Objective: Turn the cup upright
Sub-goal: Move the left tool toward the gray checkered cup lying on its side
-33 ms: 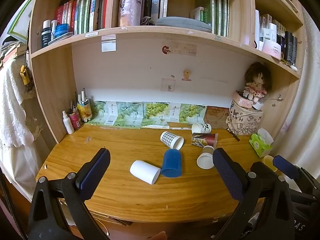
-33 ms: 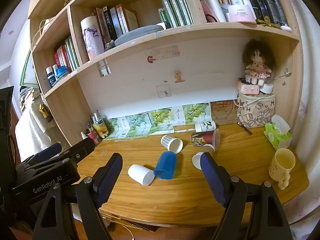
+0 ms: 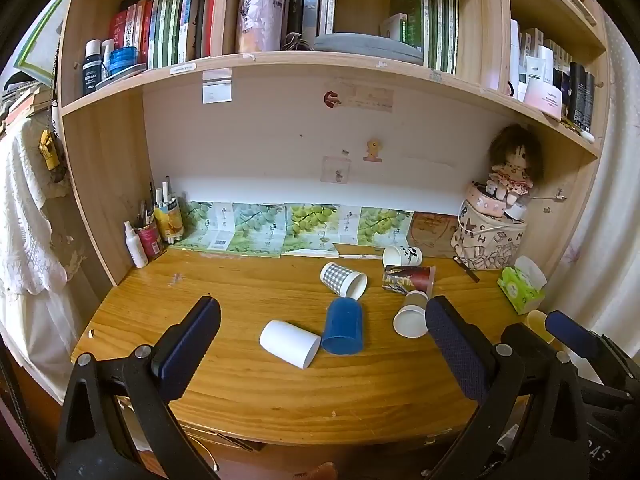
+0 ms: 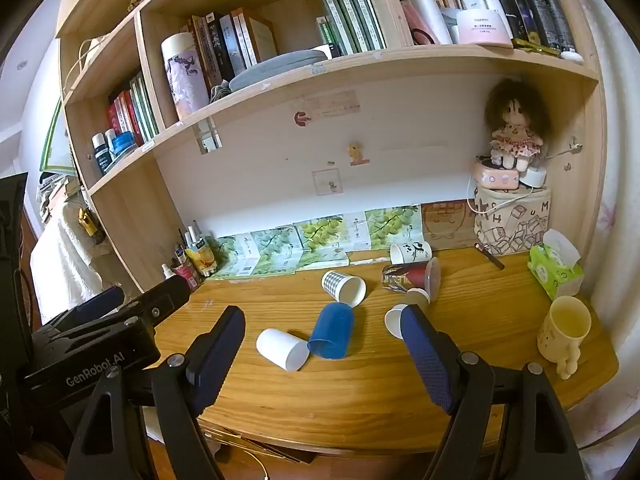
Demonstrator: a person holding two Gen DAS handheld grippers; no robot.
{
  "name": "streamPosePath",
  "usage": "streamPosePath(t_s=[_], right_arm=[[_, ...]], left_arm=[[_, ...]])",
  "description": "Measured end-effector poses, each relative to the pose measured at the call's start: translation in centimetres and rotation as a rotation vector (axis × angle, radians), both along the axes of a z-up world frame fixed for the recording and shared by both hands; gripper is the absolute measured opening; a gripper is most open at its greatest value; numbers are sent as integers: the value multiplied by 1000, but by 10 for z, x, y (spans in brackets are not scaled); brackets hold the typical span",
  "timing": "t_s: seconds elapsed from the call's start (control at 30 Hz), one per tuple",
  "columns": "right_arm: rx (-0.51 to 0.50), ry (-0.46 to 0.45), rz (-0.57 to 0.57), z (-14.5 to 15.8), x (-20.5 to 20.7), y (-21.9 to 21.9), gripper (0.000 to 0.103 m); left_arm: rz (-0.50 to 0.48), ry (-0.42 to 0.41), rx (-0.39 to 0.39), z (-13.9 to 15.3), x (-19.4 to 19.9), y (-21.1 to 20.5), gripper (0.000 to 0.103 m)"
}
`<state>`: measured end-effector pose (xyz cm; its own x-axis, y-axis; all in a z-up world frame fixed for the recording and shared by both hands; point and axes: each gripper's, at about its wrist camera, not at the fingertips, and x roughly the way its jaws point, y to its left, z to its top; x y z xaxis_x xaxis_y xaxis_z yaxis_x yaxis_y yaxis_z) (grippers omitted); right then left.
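We held both grippers, left gripper (image 3: 320, 344) and right gripper (image 4: 322, 350), spread wide and empty; white cup (image 3: 290, 343) lay ahead between the pads, axis running left-right, mouth rightward.

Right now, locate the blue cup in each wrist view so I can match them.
Left wrist: the blue cup lies on its side just right of centre, beside the white cup.
Right wrist: the blue cup lies at centre, open end towards the camera.
Shared landmark: the checked paper cup, lying just behind it.
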<state>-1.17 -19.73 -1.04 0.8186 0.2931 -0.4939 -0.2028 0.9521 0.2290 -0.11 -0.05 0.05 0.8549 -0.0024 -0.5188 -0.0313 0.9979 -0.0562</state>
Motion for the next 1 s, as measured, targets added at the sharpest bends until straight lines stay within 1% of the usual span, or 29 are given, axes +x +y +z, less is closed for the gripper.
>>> streamPosePath(t_s=[0.43,0.57,0.67,0.73,0.9,1.0], right_arm=[[-4,10,-1,-2,1,6,81],[-4,12,-2,-2,2,10,81],[-5,17,-6,-2,2,13,81],[-8,19,-9,-8,4,18,81],[-21,33,-20,-6,7,34,81],[-26,56,-21,-8,11,41,81]], left_arm=[[-4,15,-16,-1,-3,-3,102],[-7,21,-21,-2,2,0,102],[-20,31,-40,-1,6,8,102],[-29,33,-54,-2,8,16,102],[-37,46,-79,-7,13,29,102],[-45,64,-114,-11,17,40,102]])
